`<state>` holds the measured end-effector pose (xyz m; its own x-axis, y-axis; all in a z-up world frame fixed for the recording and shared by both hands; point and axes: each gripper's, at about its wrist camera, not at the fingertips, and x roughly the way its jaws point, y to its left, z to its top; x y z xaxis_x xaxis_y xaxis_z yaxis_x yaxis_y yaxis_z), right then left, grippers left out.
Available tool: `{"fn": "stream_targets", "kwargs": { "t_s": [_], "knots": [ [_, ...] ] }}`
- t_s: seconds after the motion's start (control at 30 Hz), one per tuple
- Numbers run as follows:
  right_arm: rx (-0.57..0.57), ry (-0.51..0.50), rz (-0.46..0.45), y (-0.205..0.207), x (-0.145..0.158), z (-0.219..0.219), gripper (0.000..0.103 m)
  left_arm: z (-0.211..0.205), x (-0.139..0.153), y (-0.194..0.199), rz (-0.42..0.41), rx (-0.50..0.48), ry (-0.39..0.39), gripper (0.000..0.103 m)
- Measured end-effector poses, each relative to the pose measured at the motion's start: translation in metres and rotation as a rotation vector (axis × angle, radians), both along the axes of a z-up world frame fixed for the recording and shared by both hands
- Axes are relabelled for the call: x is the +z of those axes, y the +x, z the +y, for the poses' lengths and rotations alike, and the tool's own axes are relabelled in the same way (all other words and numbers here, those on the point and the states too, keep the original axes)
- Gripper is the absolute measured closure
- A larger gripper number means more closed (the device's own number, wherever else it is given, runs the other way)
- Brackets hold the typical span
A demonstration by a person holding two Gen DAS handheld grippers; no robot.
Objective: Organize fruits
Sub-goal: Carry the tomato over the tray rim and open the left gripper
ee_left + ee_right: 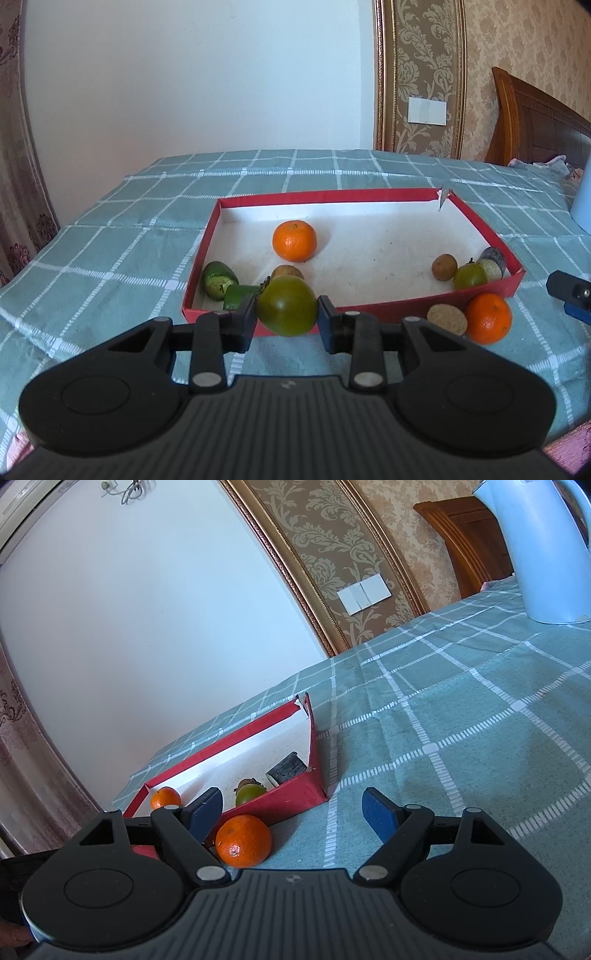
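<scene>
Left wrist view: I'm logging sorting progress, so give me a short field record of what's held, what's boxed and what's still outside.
held: left gripper shut on a green fruit
right gripper: open, holding nothing
container: red box on the checked cloth
in box: orange, small green fruit, brown fruit, green cut pieces
outside box: second orange, cork-like disc

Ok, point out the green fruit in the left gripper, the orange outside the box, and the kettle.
green fruit (287, 311), left wrist view, middle of its skin
orange (243, 840), right wrist view, middle of its peel
kettle (539, 554), right wrist view, its white body
</scene>
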<state>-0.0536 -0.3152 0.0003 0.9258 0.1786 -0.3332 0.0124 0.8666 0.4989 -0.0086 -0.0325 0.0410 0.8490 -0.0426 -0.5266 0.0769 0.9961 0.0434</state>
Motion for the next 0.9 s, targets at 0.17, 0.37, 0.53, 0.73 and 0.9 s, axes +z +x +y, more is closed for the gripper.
{"fn": "stream_targets", "kwargs": {
  "t_s": [0.17,0.37,0.53,0.73,0.9],
  "knots": [
    [-0.006,-0.002,0.000,0.000,0.000,0.001,0.020,0.009,-0.001,0.004,-0.003,0.017,-0.007,0.072],
    [-0.011,-0.001,0.003,0.000,0.000,0.000,0.020,0.018,0.005,0.019,-0.028,0.054,0.000,0.072],
    [-0.011,-0.001,0.005,0.000,0.000,0.000,0.020,0.021,0.010,0.035,-0.045,0.080,0.001,0.072],
    [-0.010,0.001,0.004,-0.001,0.000,0.000,0.020,0.033,0.011,0.053,-0.042,0.097,-0.034,0.072],
    [-0.008,0.004,0.003,0.000,-0.001,0.000,0.020,0.043,0.011,0.065,-0.034,0.100,-0.061,0.072]
  ]
}}
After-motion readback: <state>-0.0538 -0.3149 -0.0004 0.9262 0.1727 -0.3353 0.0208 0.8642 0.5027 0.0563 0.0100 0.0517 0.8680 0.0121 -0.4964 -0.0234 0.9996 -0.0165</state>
